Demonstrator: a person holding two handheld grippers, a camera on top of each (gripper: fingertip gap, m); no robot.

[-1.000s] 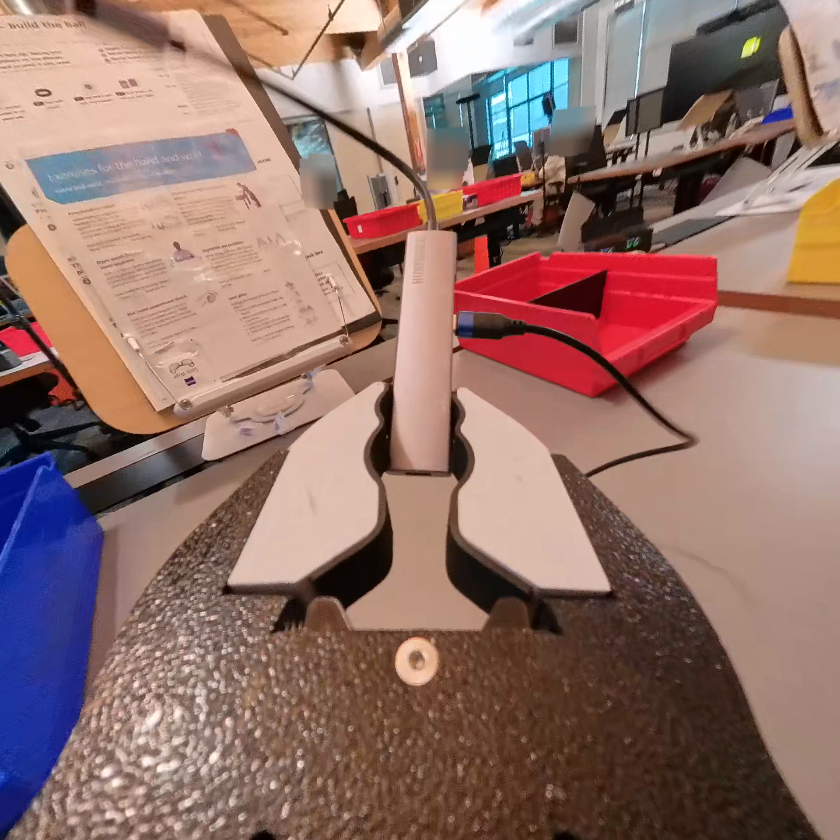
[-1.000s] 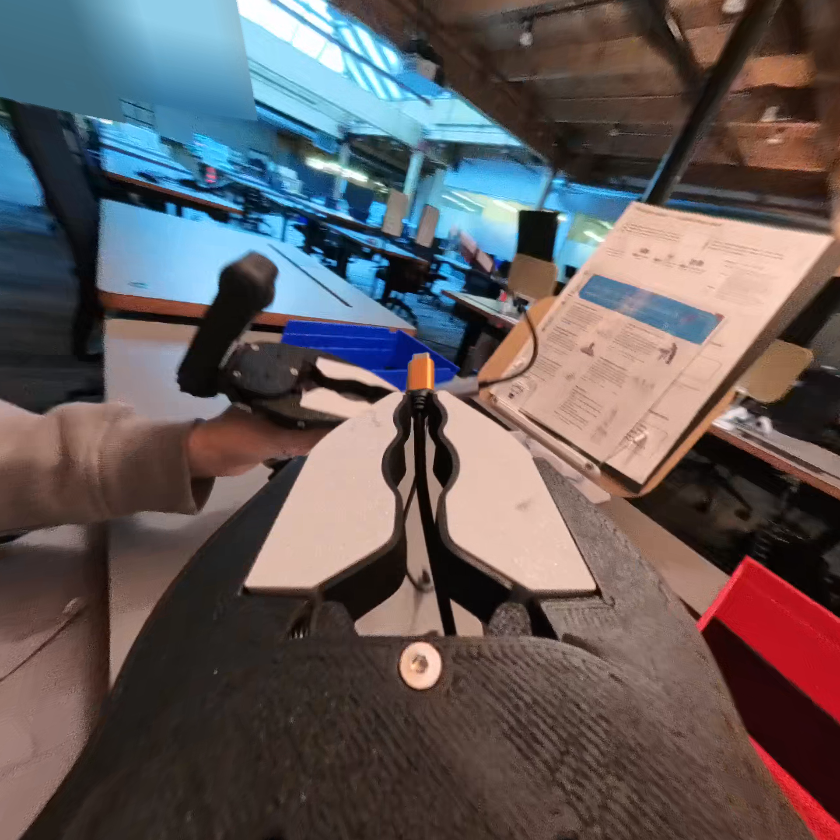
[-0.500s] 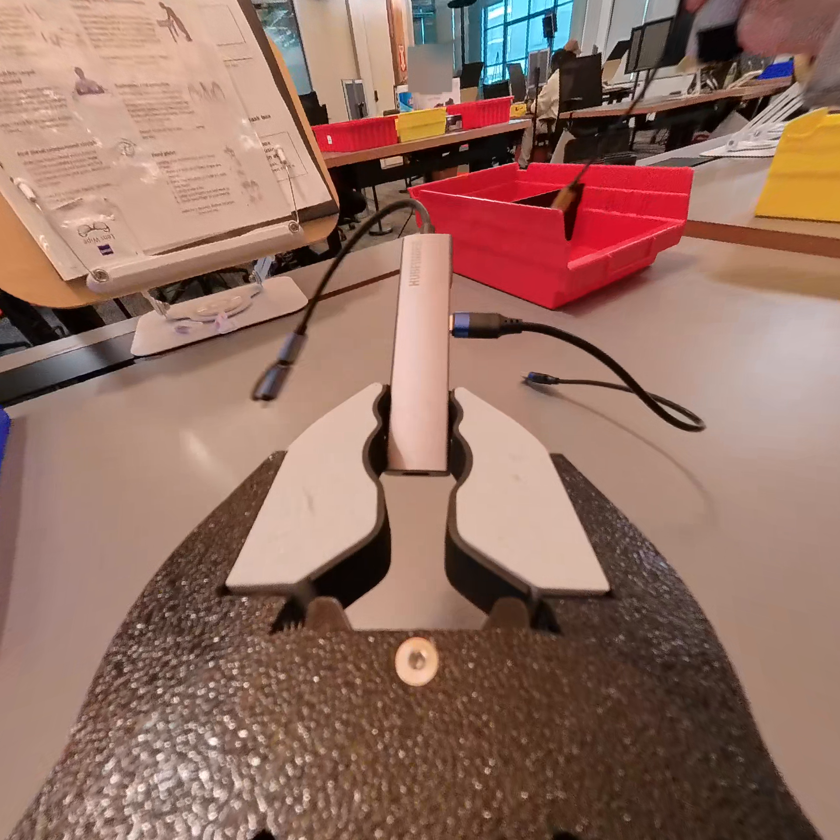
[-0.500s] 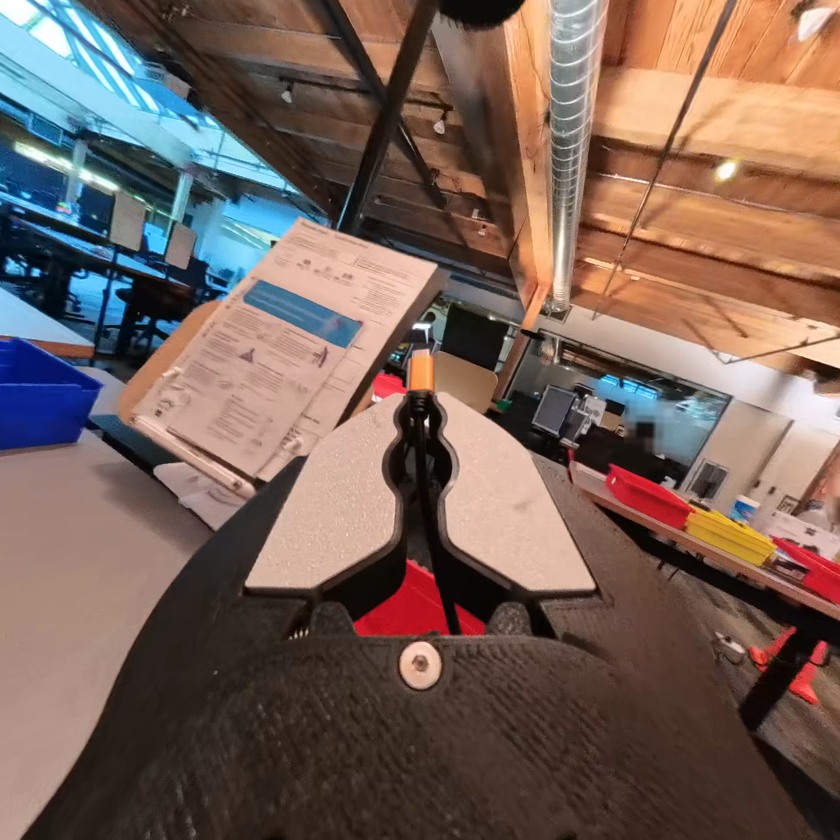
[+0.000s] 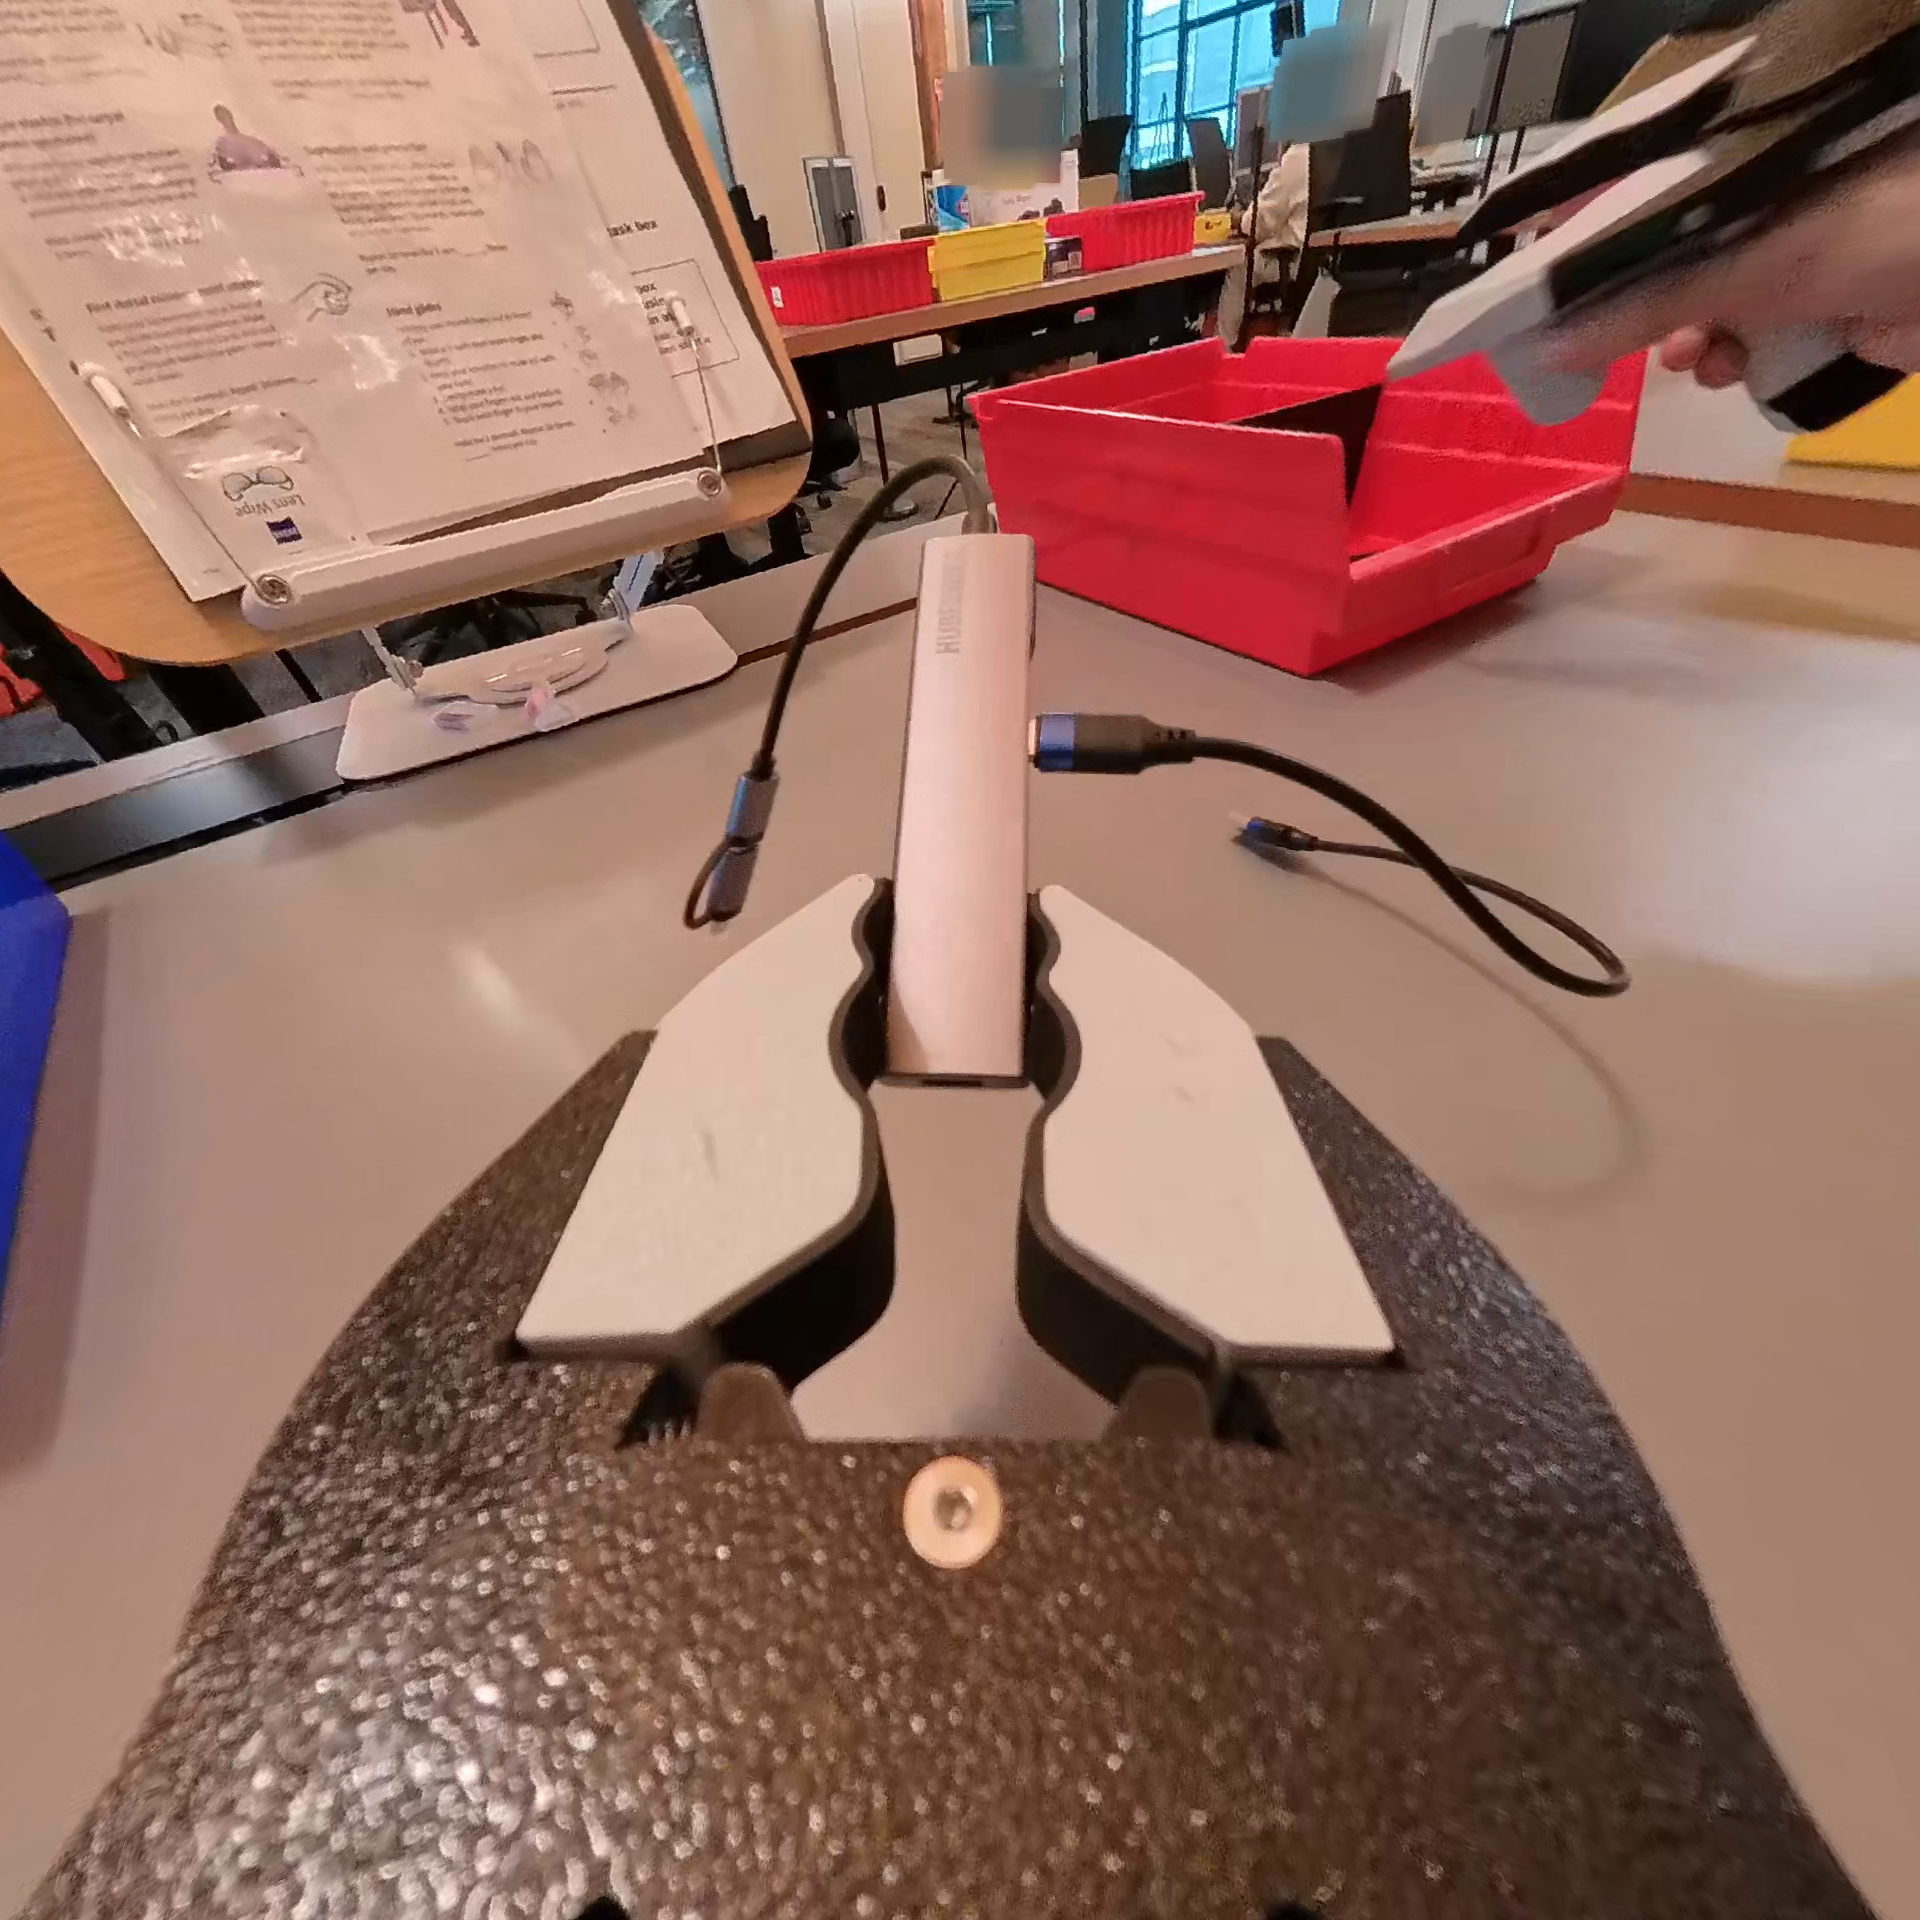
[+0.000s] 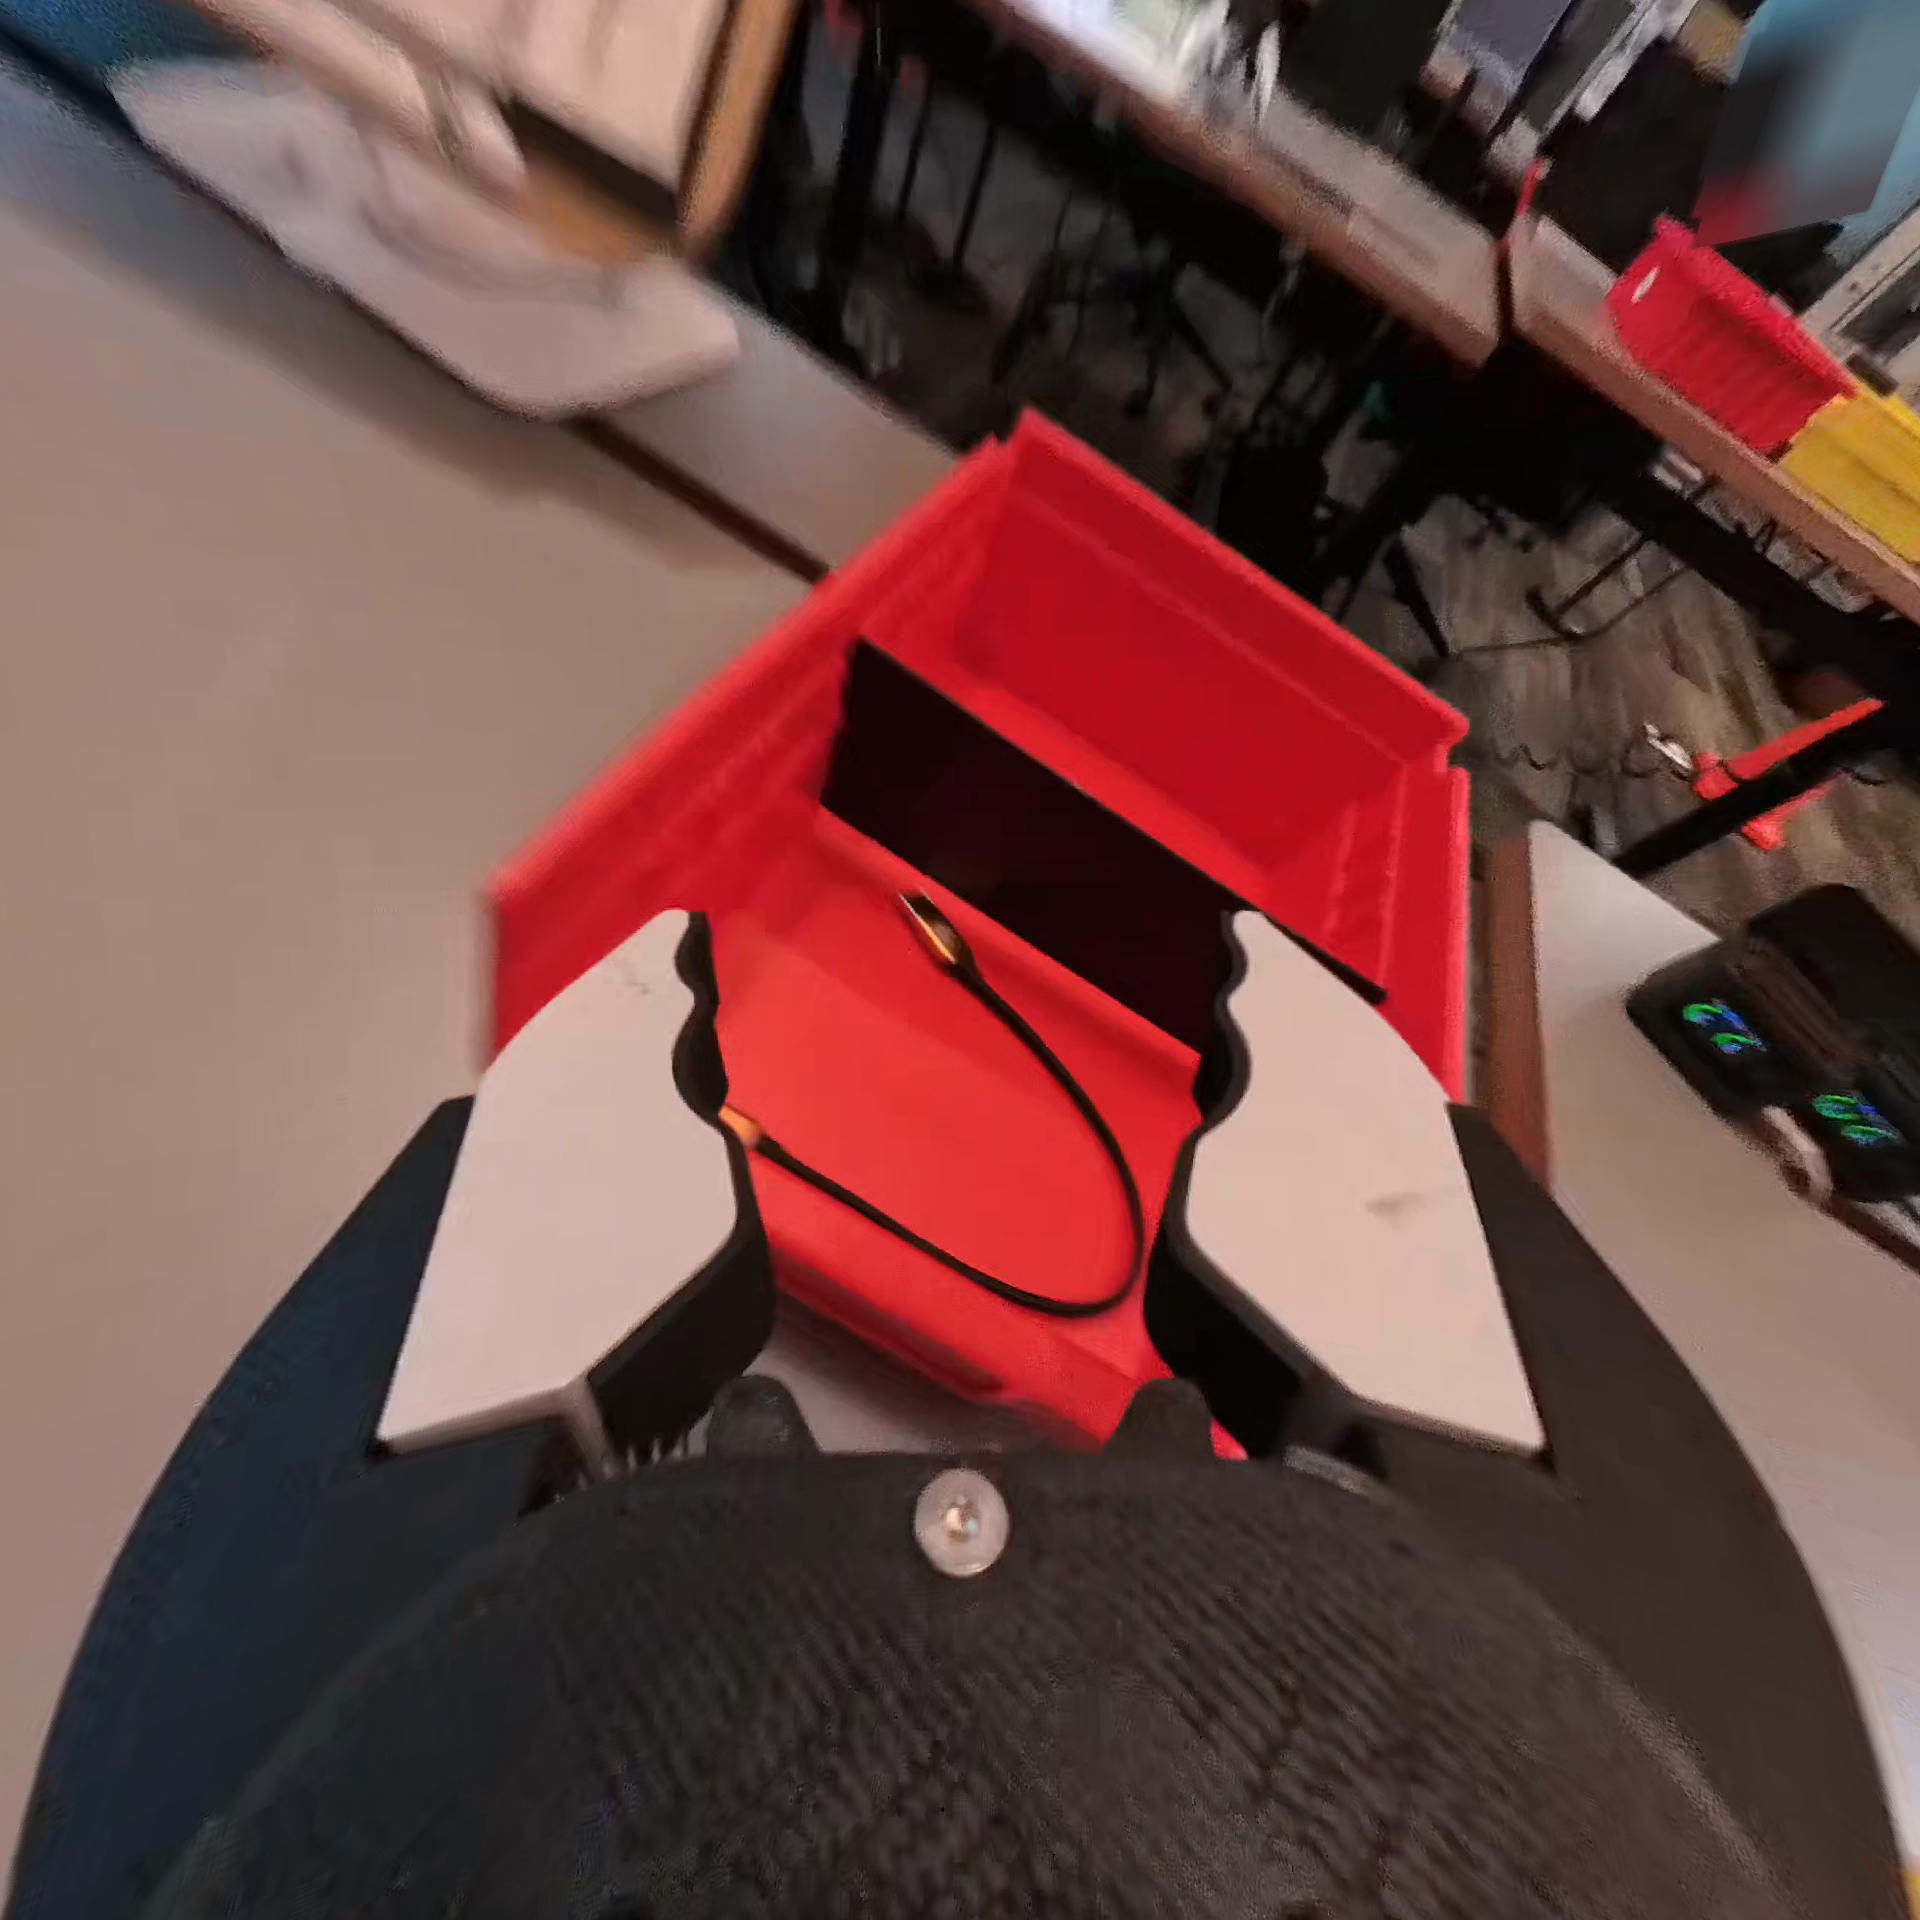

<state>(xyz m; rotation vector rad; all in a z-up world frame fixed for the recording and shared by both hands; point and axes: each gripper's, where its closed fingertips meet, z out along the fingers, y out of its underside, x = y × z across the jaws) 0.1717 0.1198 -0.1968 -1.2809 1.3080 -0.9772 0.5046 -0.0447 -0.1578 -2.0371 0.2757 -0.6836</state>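
My left gripper (image 5: 956,904) is shut on a silver USB hub (image 5: 964,790) and holds it just above the grey table (image 5: 364,1039). A black cable with a blue-ringed plug (image 5: 1091,742) is plugged into the hub's right side and trails on the table. The hub's own short cable (image 5: 774,727) hangs to the left. My right gripper (image 6: 961,935) is open and empty above the red bin (image 6: 644,800). A short black cable with orange plugs (image 6: 1049,1081) lies in the bin's near compartment, before a black divider (image 6: 997,821). The right gripper also shows in the left wrist view (image 5: 1621,197), over the bin (image 5: 1299,520).
A document stand with printed sheets (image 5: 343,291) stands at the back left on a white base (image 5: 540,686). A blue bin (image 5: 26,1039) is at the left edge. A yellow bin (image 5: 1860,436) sits at the far right. Other tables with red and yellow bins are behind. The tips of one gripper are about 40 cm away from the tips of the other.
My right gripper swung over the red bin, opened and let go of the orange-plug cable, which now lies in the bin. My left gripper lowered the hub toward the table.
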